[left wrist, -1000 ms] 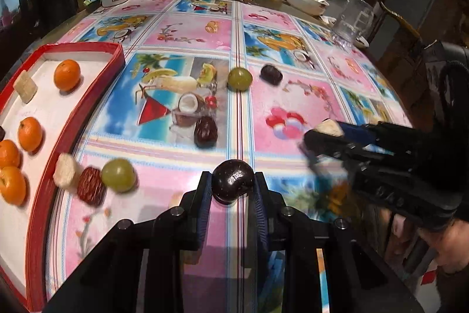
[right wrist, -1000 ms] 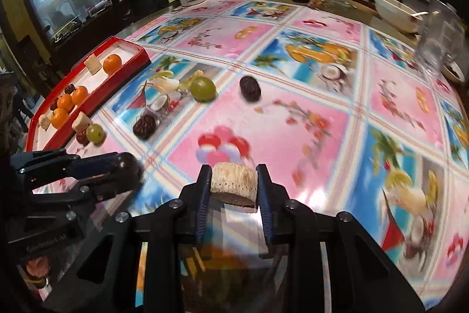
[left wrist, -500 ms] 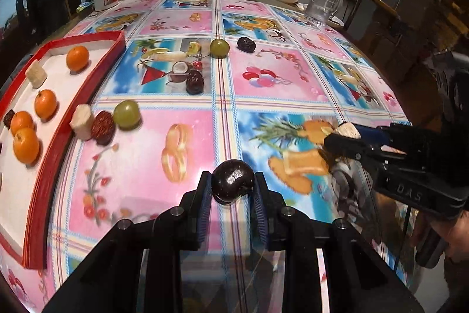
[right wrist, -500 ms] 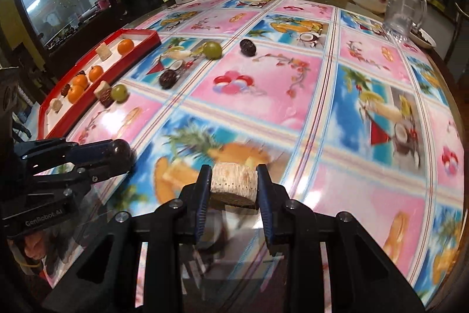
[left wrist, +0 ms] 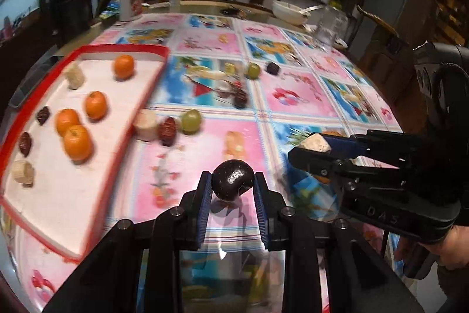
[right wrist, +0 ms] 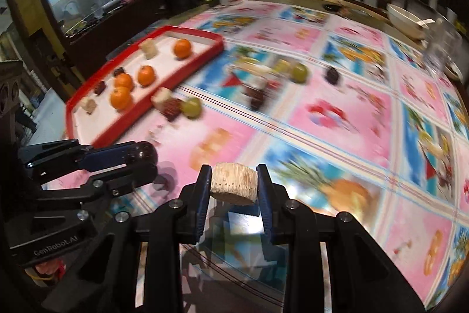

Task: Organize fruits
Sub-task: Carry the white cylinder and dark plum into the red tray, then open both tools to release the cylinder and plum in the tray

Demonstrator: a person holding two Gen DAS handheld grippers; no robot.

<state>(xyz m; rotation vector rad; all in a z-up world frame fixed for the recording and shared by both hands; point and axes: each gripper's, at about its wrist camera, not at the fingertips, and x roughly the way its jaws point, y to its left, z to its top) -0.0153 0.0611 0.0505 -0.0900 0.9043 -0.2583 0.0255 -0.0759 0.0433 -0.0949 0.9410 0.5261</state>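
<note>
The left gripper (left wrist: 233, 185) still pinches a dark plum (left wrist: 232, 179) at lower centre, lifted above the table (left wrist: 205, 160). The right gripper (right wrist: 233, 187) still clamps a pale chunk (right wrist: 233, 186). Since half a second ago the red tray (left wrist: 123, 137) with its oranges (left wrist: 76, 142) has slid from the left edge toward mid-left, larger in both views.

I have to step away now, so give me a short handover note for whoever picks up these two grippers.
Left gripper: shut on a dark round fruit, held above the table.
Right gripper: shut on a pale cut chunk, also in the air.
Red tray: holds four oranges, three pale chunks and two dark fruits.
Left to do: put both held pieces in the tray, then collect the pale chunk, red date, two green fruits and two dark fruits from the tablecloth.
</note>
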